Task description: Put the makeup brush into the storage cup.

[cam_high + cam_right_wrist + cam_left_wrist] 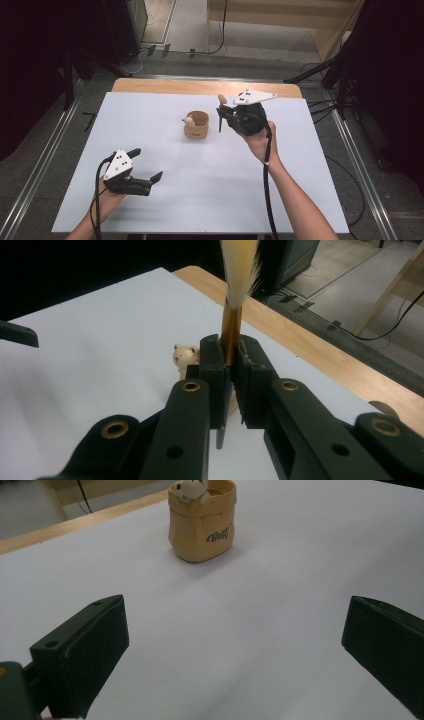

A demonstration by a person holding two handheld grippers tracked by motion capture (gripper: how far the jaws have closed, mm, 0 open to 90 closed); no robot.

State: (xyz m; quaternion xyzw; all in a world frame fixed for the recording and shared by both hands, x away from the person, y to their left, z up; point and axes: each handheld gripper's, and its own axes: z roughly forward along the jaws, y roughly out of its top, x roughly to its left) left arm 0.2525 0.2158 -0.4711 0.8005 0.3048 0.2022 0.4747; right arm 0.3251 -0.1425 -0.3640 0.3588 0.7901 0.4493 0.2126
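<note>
Right gripper is up over the table, just right of the pouch, and its jaws are pinching a brush. The brush stands upright in the grip: pale bristle tip on top, dark handle hanging below the jaws. In the right gripper view the brush is clamped by its golden ferrule, tight between the two black pads, with the cream, dark-edged bristles fanning out above and the dark handle end poking down beneath. Right gripper is squeezed hard on it, no gap to either side.

Behind those jaws peeks a small bear figure, which sits at the pouch rim. From above, the bear is on the pouch's left edge, and the pouch stands upright near the middle of the table, apart from the brush.

Left gripper rests low at the near left, well away from the pouch, jaws spread wide with nothing between them. In the left gripper view its two pads stand far apart at the frame's sides, left gripper facing the tan pouch with the bear at its top.
</note>
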